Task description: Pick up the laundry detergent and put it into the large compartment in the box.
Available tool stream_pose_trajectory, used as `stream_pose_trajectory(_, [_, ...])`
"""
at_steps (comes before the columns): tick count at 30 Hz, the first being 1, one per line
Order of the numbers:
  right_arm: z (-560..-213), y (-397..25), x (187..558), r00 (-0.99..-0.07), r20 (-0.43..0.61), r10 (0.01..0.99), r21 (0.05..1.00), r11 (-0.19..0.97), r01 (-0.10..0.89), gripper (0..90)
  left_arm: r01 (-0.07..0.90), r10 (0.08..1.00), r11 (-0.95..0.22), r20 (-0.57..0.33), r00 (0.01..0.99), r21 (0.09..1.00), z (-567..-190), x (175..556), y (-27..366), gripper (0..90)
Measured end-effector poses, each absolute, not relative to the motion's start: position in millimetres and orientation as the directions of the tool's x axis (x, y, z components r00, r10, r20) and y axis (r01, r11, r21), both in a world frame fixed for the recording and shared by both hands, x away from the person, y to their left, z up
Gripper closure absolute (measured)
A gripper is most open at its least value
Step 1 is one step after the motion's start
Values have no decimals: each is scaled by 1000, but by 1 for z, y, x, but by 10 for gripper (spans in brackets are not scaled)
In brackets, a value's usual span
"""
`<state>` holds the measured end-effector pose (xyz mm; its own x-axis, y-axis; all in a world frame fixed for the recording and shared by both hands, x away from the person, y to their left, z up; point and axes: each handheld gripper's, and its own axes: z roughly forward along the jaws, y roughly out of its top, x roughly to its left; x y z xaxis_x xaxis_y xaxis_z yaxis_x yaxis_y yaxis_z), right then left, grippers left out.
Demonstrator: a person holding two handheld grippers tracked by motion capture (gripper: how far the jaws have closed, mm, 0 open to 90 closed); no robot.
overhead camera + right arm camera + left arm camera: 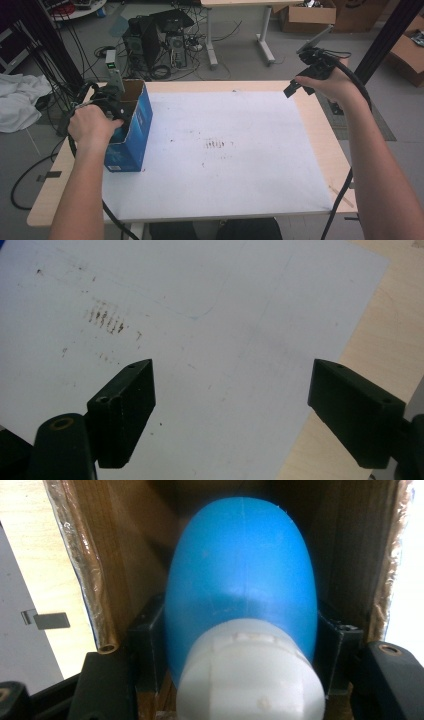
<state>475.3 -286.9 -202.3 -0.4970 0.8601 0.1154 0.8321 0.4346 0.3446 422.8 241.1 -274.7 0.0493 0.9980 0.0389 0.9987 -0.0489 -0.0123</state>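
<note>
An open-topped blue cardboard box (136, 131) stands at the left of the white sheet (240, 165). My left gripper (118, 107) reaches down into it under the person's hand. In the left gripper view, a blue bottle (240, 565) with a white cap (250, 675) lies between the box's brown inner walls (125, 560), and my left gripper (240, 630) is shut on its body, a jaw pressed against each side. My right gripper (299, 89) hangs above the table's far right edge. In the right gripper view it (231, 375) stands open over the white sheet (200, 300) with nothing between its fingers.
The wooden table (325, 140) shows as a border around the sheet, which has brown smudges (216, 145) at its middle. Behind the table stand a computer tower (150, 42) and cables. A white cloth (20, 100) lies at left, cardboard boxes (307, 15) at the back right.
</note>
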Motion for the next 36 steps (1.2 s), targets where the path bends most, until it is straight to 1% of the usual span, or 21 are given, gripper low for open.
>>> stream_pose_trajectory(9, [-202,-288,474,-495,117,861,344,432,834,191,999,998,-53,42,53,-14,-275,423,240,375])
stream_pose_trajectory(13, [-202,-287,474,-496,115,860,346,434,832,191,998,997,-54,49,55,-35,-277,422,240,371])
stream_pose_trajectory(17, [-202,-287,474,-497,116,860,347,434,832,191,998,998,-45,46,46,-36,-277,422,241,342])
stream_pose_trajectory(19, [-202,-287,474,-496,117,860,347,433,832,191,999,998,-45,37,46,-28,-276,422,242,305])
stream_pose_trajectory(21, [-202,-288,474,-497,115,860,347,434,832,191,998,998,-51,36,52,-26,-275,421,242,288])
stream_pose_trajectory(28, [-202,-287,474,-497,118,860,346,434,832,191,999,998,-48,30,48,-26,-272,420,242,283])
stream_pose_trajectory(31, [-202,-286,473,-498,116,859,347,435,831,191,999,998,-46,40,47,-25,-270,419,243,254])
stream_pose_trajectory(36, [-201,-285,473,-500,118,858,348,436,830,190,999,998,-46,35,47,-21,-268,418,244,238])
